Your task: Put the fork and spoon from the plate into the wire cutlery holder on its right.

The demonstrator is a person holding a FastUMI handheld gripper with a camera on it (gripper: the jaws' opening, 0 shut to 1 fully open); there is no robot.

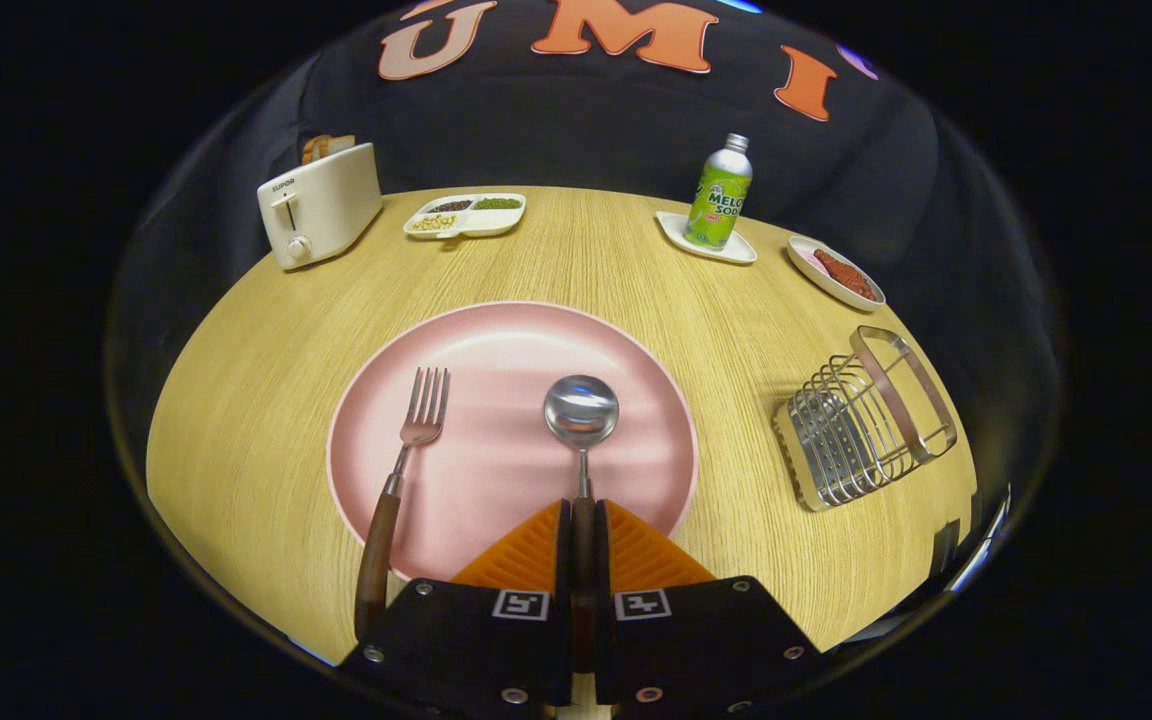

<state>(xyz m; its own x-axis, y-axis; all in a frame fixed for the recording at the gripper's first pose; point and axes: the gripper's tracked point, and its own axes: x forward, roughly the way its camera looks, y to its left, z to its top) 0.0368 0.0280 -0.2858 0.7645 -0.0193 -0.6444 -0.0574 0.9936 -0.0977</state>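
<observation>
Gripper [583, 545] fingers sit low over the near rim of the pink plate [511, 340], pressed in on the dark handle of the spoon [582, 412], which runs between them; its bowl lies just ahead of the fingertips, on the plate. One fork [406, 470] lies to the left of the fingers, tines on the plate and its wooden handle reaching back over the rim onto the wooden table [266, 400]. One wire cutlery holder [861, 420] stands to the right of the fingers, well apart from the plate. Beyond the plate stand one toaster [321, 205] (bread in its slot), one divided dish [466, 215], one bottle [719, 195] on a small tray [706, 245], and one bowl [836, 272].
</observation>
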